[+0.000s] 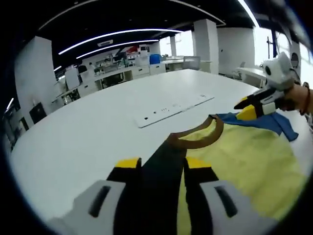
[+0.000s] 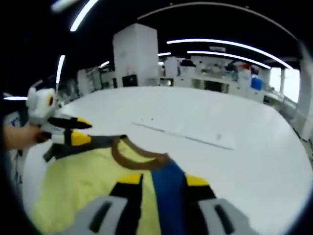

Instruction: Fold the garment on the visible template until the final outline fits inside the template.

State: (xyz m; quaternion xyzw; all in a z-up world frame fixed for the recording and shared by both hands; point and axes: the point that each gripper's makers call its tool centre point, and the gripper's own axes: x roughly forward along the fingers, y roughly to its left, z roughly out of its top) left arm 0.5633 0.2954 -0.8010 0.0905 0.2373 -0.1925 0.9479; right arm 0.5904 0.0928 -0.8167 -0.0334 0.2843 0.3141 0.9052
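Left gripper view looks along the left gripper (image 1: 161, 169), whose yellow-tipped fingers (image 1: 128, 163) are pinching a dark strip of the garment (image 1: 244, 161) near its brown neckline (image 1: 198, 139). This is a yellow shirt with blue sleeves, and it spreads over the white tabletop (image 1: 98, 127) toward the right side of the view. A flat white template (image 1: 173, 110) lies on the tabletop beyond the collar, apart from the cloth. At the right of the same view the right gripper (image 1: 247, 108) comes in, held by a hand (image 1: 293, 98), its fingers closed on the blue sleeve (image 1: 274, 122)

Right gripper view shows the right gripper (image 2: 161, 182) with its fingers (image 2: 195, 181) clamped on a blue strip of the garment (image 2: 88, 186) just beside the neckline (image 2: 139, 159). From the left of this view the left gripper (image 2: 78, 129) reaches in (a hand (image 2: 17, 134) is behind it), its tips meeting the dark edge of the shirt. The template (image 2: 181, 136) appears as a thin pale line across the tabletop (image 2: 234, 122) past the collar, well short of its far edge
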